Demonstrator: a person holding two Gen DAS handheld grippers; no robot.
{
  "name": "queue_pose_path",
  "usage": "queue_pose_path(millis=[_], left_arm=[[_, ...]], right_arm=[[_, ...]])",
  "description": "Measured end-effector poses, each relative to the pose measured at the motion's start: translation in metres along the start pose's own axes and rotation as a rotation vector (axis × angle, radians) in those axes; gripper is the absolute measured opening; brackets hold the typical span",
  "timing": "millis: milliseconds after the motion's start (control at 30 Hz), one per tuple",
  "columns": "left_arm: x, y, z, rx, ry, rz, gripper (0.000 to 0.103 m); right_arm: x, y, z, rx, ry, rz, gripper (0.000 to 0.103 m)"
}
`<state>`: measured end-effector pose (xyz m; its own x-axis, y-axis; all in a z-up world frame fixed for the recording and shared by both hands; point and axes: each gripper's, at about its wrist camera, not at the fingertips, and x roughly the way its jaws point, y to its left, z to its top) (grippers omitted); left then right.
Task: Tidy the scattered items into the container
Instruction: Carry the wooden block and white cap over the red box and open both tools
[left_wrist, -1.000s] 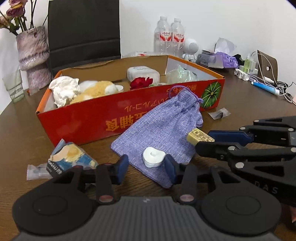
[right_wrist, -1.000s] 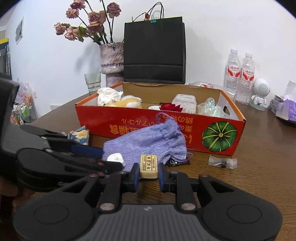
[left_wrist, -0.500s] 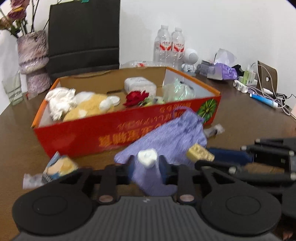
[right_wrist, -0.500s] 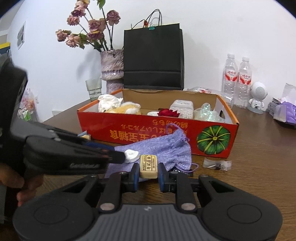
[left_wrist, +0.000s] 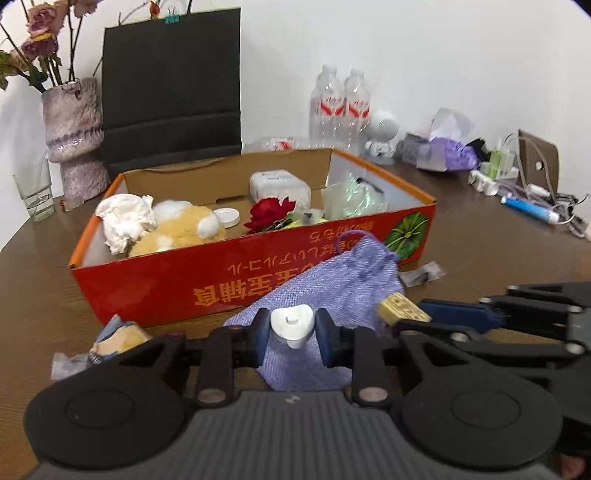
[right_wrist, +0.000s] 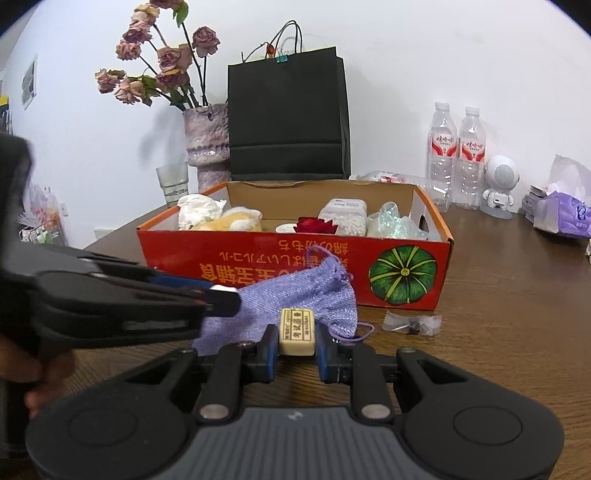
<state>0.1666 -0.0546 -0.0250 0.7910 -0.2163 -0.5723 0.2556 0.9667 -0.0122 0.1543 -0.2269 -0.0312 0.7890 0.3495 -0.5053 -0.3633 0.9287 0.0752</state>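
Note:
My left gripper (left_wrist: 291, 330) is shut on a small white heart-shaped cap (left_wrist: 292, 325) and holds it above a purple drawstring pouch (left_wrist: 325, 284). My right gripper (right_wrist: 296, 341) is shut on a cream tile with dark lettering (right_wrist: 296, 330); the tile also shows in the left wrist view (left_wrist: 402, 314). Both are lifted in front of the red cardboard box (left_wrist: 229, 280), which holds a plush toy, tissue, a red rose and a white container. The box also shows in the right wrist view (right_wrist: 258, 258), with the pouch (right_wrist: 295, 295) leaning against it.
A snack packet (left_wrist: 114, 338) lies on the table left of the pouch. A small clear packet (right_wrist: 412, 325) lies right of it. A vase (right_wrist: 207, 147), a glass (right_wrist: 173, 182), a black bag (right_wrist: 288, 118) and water bottles (right_wrist: 456, 155) stand behind the box.
My left gripper closed on the white cap and lifted it off the pouch. Both grippers have risen with their items; the box interior shows more.

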Motion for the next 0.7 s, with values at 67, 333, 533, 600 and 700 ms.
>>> queue_pose_path(millis=[67, 333, 533, 600, 700], left_arm=[[-0.009, 0.003, -0.003, -0.01, -0.004, 0.003, 0.027], [-0.036, 0.011, -0.009, -0.032, -0.046, 0.0, 0.027], [-0.049, 0.016, 0.029, -0.013, -0.145, -0.004, 0.027], [-0.048, 0.02, 0.053, -0.011, -0.188, 0.005, 0.027], [-0.027, 0.029, 0.088, -0.034, -0.201, 0.012, 0.027]], right_arm=[[-0.001, 0.003, 0.001, -0.004, -0.005, -0.008, 0.02], [-0.013, 0.013, 0.004, 0.032, -0.024, -0.007, 0.02], [-0.02, 0.01, 0.038, 0.035, -0.069, 0.018, 0.02], [-0.019, 0.004, 0.062, 0.035, -0.097, 0.018, 0.02], [-0.001, -0.005, 0.097, 0.005, -0.121, -0.028, 0.02]])
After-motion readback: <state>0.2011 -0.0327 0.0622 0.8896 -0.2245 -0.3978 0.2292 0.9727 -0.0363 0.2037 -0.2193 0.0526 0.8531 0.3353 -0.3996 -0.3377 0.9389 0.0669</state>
